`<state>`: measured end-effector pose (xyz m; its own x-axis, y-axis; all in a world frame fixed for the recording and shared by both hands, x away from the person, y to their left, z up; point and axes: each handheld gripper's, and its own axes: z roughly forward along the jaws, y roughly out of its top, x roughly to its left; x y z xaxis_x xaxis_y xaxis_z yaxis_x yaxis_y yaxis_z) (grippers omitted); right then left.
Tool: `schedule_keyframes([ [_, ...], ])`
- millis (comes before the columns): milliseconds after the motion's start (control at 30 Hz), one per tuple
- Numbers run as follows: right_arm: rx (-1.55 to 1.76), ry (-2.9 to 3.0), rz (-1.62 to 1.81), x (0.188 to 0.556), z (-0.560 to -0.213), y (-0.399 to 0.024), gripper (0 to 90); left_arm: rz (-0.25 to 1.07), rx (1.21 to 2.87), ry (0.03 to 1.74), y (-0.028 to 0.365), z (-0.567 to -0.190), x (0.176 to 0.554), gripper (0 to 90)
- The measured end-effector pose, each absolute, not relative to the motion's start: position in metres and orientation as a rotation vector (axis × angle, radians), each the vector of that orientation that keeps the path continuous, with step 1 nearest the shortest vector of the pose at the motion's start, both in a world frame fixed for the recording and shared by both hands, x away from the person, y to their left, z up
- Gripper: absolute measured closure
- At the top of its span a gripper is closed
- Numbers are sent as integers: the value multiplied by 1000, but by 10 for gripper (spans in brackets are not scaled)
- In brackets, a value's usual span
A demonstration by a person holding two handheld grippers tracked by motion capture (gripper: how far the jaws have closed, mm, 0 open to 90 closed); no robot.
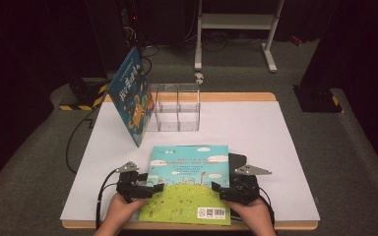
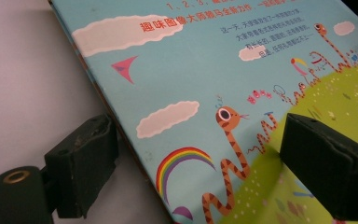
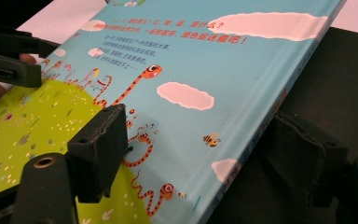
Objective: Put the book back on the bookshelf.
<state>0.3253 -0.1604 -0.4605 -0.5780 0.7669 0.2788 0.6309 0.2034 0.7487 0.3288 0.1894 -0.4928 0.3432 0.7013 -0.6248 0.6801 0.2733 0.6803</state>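
Each gripper straddles a side edge of the picture book (image 1: pixel 189 184): the left gripper (image 1: pixel 145 191) and right gripper (image 1: pixel 221 191) have their fingers (image 2: pixel 81 163) spread wide, one above the cover and one below, not visibly pinching. The book lies flat near the front of the bench (image 1: pixel 256 132), so close both evenly before lifting. Keep it level towards the clear divider box (image 1: pixel 177 107), beside the leaning book (image 1: pixel 132 96).

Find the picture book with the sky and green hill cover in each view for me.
High view: picture book lies low centre, between both grippers.
Left gripper view: picture book spans centre and right, its edge between the jaws.
Right gripper view: picture book covers the centre and left.
Shared landmark: the orange striped snake on its cover.
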Motion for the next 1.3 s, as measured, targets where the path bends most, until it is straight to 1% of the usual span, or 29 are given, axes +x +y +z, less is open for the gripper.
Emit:
schedule_keyframes([
  [267,1339,2268,1325,323,-454,-159,271,85,1402,1350,184,-485,327,144],
  [467,1324,2258,1406,328,-442,-157,299,116,1365,1341,187,-473,329,224],
  [600,1293,2249,1379,334,-427,-150,315,151,1309,1333,193,-465,330,305],
  [833,1229,2218,1320,346,-401,-138,346,206,1282,1319,197,-455,338,337],
  [967,1221,2194,1311,352,-393,-135,356,226,1241,1309,200,-448,344,390],
  [1067,1198,2179,1301,356,-386,-132,362,251,1234,1304,201,-444,348,409],
  [1200,1166,2156,1304,361,-377,-128,387,297,1205,1280,206,-436,351,455],
  [1300,1137,2132,1302,362,-369,-124,399,357,1183,1259,207,-428,351,484],
])
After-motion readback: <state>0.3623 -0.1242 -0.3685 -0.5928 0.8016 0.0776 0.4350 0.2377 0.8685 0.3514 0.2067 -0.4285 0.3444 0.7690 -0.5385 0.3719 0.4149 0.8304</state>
